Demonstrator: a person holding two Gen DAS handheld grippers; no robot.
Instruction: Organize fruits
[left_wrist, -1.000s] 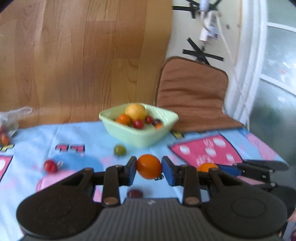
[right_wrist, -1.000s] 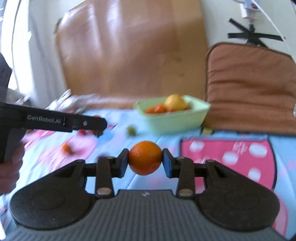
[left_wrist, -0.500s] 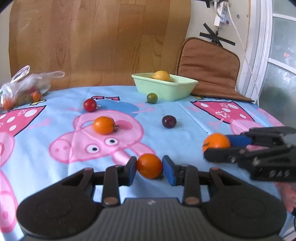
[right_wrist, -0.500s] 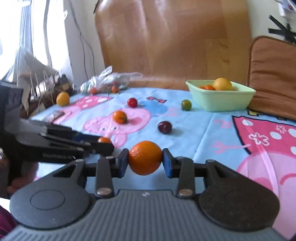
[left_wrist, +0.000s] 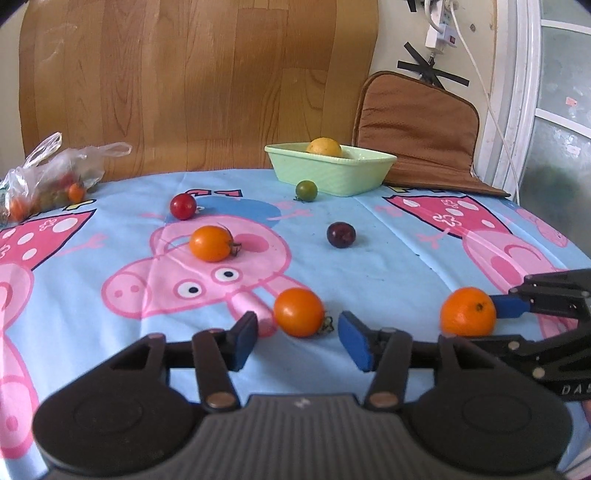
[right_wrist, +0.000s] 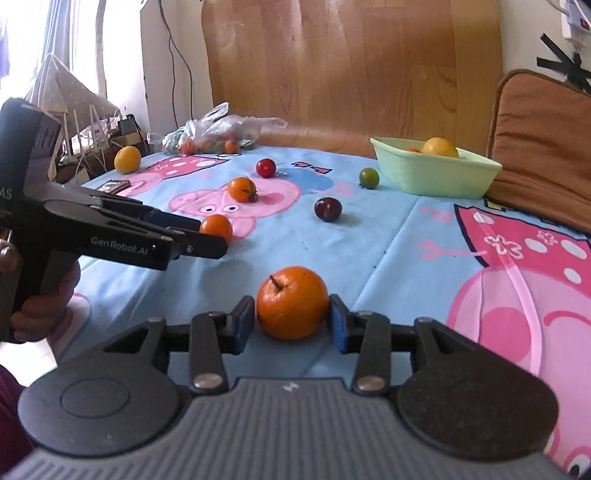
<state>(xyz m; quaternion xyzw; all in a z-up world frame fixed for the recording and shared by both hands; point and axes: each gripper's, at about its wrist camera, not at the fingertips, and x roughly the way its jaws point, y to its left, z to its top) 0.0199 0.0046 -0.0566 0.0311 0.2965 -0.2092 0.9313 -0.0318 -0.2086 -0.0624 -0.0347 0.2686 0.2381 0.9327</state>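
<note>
Low over the table, the left wrist view shows the left gripper (left_wrist: 299, 338) with its blue-padded jaws spread wide, a clear gap on each side of a small round orange tomato (left_wrist: 299, 312) that sits on the blue cartoon-pig tablecloth (left_wrist: 388, 251) between the pads, touching neither. To its right the right gripper (left_wrist: 480, 325) reaches in from the edge with a dimpled orange citrus fruit (left_wrist: 468, 312) at its tips. Farther back on the cloth lie a second orange tomato with a stem (left_wrist: 211, 243), a red cherry tomato (left_wrist: 183, 206), a dark purple round fruit (left_wrist: 341, 235) and a green tomato (left_wrist: 306, 190) just in front of a pale green rectangular bowl (left_wrist: 332, 175). A yellow citrus (left_wrist: 324, 147) rests in that bowl. A clear plastic bag of mixed fruit (left_wrist: 48, 177) sits at the far left edge, and a brown padded cushion (left_wrist: 417, 129) leans behind the bowl.

From the right wrist view, the right gripper (right_wrist: 291, 325) has its pads set slightly apart beside the orange citrus fruit (right_wrist: 292, 302); the fruit stands on the tablecloth (right_wrist: 406, 240) and whether the pads still touch it cannot be told. The left gripper (right_wrist: 212, 242) enters from the left, held in a hand (right_wrist: 48, 310), with the small orange tomato (right_wrist: 216, 227) just past its tips. The green bowl (right_wrist: 436, 175) stands at the far right, with the green tomato (right_wrist: 369, 178) near it.
</note>
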